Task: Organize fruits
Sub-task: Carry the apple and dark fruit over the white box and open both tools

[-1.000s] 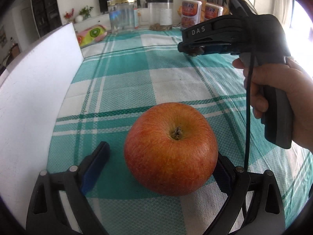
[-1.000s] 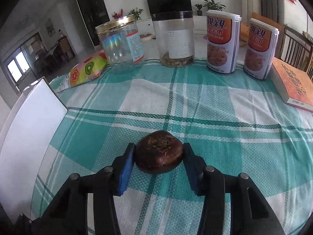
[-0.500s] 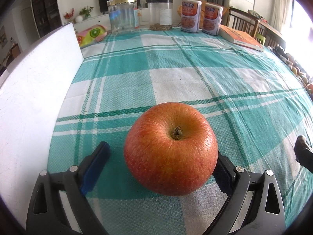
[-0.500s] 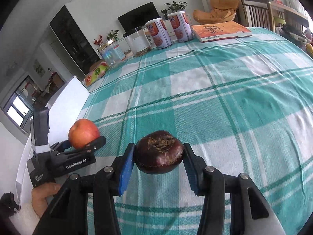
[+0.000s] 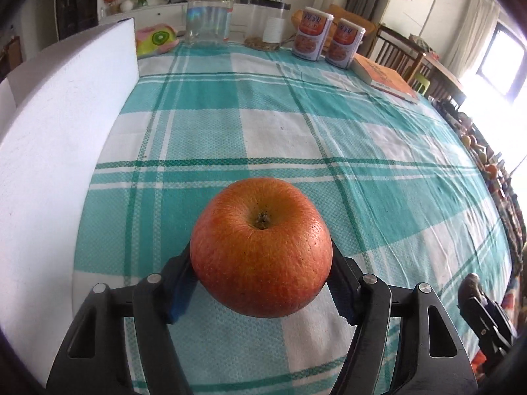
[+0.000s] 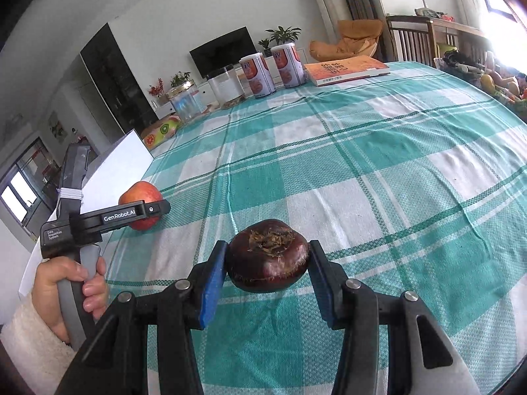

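A red-orange apple [image 5: 260,247] sits stem up between the fingers of my left gripper [image 5: 260,265]. The jaws are closing and both pads press its sides, holding it just above the checked tablecloth [image 5: 296,131]. From the right wrist view, the same apple [image 6: 140,194] shows at the left behind the left gripper [image 6: 158,209], which a hand holds. My right gripper [image 6: 266,261] is shut on a dark brown round fruit [image 6: 268,256] above the cloth. That right gripper [image 5: 474,296] peeks in at the lower right of the left wrist view.
A white board [image 5: 66,131] stands along the table's left edge. At the far end are two clear jars [image 5: 210,16], two printed cans [image 5: 313,36], an orange book [image 5: 385,79] and a fruit-print pouch [image 5: 154,38]. More fruit [image 6: 494,82] lies past the right edge.
The left jaws have closed onto the apple and raised it slightly. The right gripper has swung away to the right with its dark fruit and now faces the left gripper.
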A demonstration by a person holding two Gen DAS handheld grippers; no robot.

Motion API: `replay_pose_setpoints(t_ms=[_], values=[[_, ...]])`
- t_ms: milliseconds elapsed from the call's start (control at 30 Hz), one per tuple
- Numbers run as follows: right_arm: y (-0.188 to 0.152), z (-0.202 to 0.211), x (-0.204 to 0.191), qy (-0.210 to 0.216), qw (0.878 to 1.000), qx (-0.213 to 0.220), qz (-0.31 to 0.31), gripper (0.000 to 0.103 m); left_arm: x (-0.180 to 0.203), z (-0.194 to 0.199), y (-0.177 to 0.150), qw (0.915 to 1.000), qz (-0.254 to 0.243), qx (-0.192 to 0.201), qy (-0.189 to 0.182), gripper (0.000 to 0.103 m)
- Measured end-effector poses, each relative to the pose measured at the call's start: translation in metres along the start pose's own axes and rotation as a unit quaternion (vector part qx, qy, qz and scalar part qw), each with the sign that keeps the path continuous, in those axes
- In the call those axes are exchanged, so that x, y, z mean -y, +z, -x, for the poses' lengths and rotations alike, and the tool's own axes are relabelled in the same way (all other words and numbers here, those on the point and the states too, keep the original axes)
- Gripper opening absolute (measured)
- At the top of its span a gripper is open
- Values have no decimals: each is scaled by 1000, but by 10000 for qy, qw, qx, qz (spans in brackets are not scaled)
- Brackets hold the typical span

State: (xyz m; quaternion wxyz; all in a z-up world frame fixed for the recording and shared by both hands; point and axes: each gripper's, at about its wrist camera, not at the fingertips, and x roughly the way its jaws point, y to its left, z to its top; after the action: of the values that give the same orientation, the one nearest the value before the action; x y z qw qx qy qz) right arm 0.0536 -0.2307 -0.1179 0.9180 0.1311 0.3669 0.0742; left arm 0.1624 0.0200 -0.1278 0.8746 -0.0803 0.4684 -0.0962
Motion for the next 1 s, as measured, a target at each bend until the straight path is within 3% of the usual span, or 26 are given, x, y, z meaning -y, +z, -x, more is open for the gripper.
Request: replay_pose_setpoints(t_ms=[100,200,300,400,500,567,667,733,867,933,1000], values=[[0,0,-5,23,10000,-17,70,48,9,48,-19,9974,-57,-78,-709,71],[1,-3,-19,147,9995,-257,59,48,3,105,-31,9893,23,-116,-1452,71],[7,-4,-65,643,9961,-458,390,48,-25,161,-31,9865,184,148,-1622,71],[22,-1,-137,1352,9843,-580,971,48,-72,202,-19,9916,345,546,-1118,71],[32,-4,-223,1868,9621,-811,1815,48,-126,211,-3,9961,484,736,-102,71],[31,-12,-275,2142,9410,-1099,2378,48,-162,199,10,9951,622,612,463,71],[16,-27,-337,2163,9121,-1408,3187,48,-205,168,26,9906,773,270,1097,71],[2,-41,-366,2032,8966,-1618,3587,48,-224,145,32,9883,807,15,1298,71],[-20,-70,-399,1619,8769,-1910,4103,48,-240,106,31,9858,859,-546,1339,72],[-27,-82,-406,1447,8736,-1970,4209,49,-242,91,29,9829,855,-819,1409,72],[-27,-90,-408,1357,8768,-2010,4153,59,-245,84,25,9814,903,-961,1398,73]])
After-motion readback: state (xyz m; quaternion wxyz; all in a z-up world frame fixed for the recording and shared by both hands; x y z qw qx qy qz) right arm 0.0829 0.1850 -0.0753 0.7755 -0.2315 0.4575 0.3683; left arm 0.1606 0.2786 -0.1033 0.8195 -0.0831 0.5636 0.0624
